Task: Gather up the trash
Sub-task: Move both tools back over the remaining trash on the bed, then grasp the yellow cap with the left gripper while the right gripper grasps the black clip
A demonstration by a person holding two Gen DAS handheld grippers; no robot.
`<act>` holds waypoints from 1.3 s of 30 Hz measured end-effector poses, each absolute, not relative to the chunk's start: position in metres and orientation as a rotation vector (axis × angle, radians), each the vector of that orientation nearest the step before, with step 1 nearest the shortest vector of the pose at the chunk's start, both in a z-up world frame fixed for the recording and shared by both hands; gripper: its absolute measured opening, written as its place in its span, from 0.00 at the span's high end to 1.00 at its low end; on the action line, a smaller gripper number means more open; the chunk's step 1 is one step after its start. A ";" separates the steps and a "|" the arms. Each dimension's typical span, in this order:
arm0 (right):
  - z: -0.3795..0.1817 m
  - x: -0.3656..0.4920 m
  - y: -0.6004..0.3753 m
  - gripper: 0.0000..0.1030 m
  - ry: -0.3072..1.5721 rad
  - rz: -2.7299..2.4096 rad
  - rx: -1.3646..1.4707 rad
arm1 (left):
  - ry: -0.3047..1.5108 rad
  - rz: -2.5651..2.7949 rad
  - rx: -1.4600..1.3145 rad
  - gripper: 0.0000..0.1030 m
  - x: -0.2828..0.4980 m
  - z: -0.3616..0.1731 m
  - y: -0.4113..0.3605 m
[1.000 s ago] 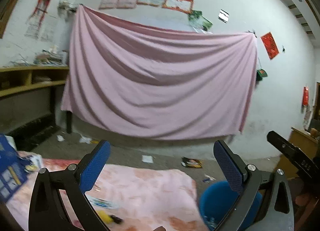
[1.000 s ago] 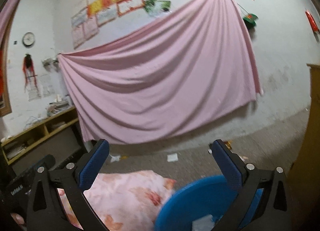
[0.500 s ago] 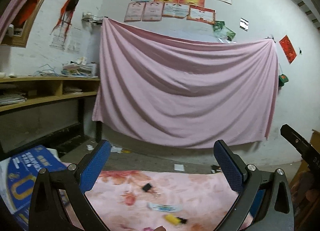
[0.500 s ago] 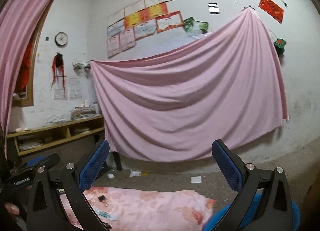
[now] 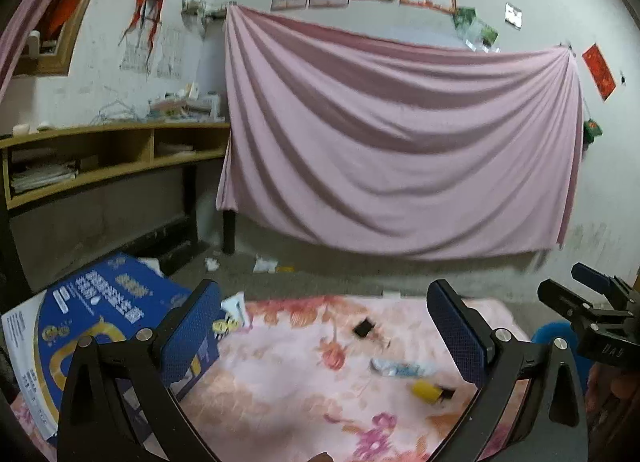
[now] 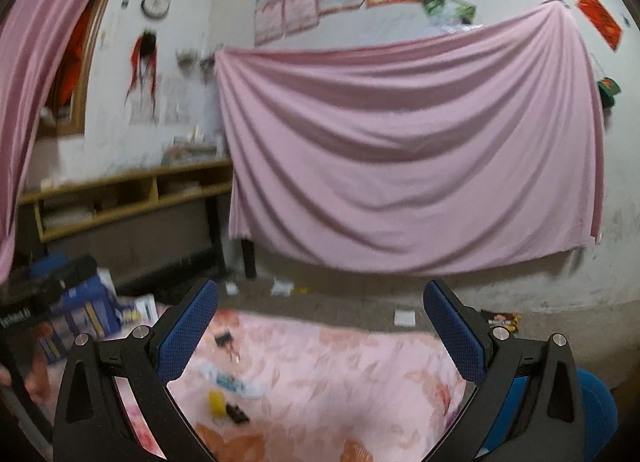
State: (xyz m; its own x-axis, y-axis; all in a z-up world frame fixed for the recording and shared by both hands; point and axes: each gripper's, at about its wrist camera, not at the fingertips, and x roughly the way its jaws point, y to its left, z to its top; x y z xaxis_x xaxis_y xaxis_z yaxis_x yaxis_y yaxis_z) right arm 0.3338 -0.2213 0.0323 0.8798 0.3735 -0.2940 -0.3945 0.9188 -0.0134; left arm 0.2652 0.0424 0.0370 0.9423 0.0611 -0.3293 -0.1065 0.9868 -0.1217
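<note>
While both grippers hover empty over the worktop, the trash collecting looks barely begun.

With its jaws spread wide and nothing between them, the left gripper (image 5: pixel 324 326) faces a worktop covered by a floral pink cloth (image 5: pixel 280 390), and the right gripper (image 6: pixel 320 326) is likewise wide apart and empty. Three small pieces of trash lie on the cloth: one black binder clip (image 5: pixel 363 328), one crumpled pale-blue wrapper (image 5: pixel 398 369), and one yellow item with a black end (image 5: pixel 430 390). One blue bin (image 6: pixel 596 398) sits low at the worktop's right edge; its contents are not visible. A blue printed box (image 5: pixel 92 326) rests at the left. At least four scraps litter the floor (image 6: pixel 340 302) by the hanging pink sheet (image 5: pixel 400 141). As far as can be judged, everything visible remains to be picked up.
</note>
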 end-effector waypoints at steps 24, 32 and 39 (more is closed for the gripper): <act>-0.060 0.370 -0.168 0.45 0.876 0.637 -0.239 | 0.822 -0.016 -0.223 0.02 0.327 -0.046 0.047; -0.072 0.381 -0.152 0.71 0.945 0.698 -0.222 | 0.854 -0.070 -0.222 0.02 0.332 -0.051 0.041; -0.069 0.381 -0.162 0.82 0.939 0.678 -0.206 | 0.865 -0.154 -0.191 0.03 0.338 -0.051 0.024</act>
State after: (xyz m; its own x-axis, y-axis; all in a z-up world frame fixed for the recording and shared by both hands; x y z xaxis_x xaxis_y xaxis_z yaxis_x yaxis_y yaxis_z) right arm 0.3815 -0.1623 -0.0691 0.4033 0.4455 -0.7993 -0.6181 0.7767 0.1211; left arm 0.3376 0.0240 -0.0510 0.6390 -0.2116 -0.7395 0.0570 0.9718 -0.2288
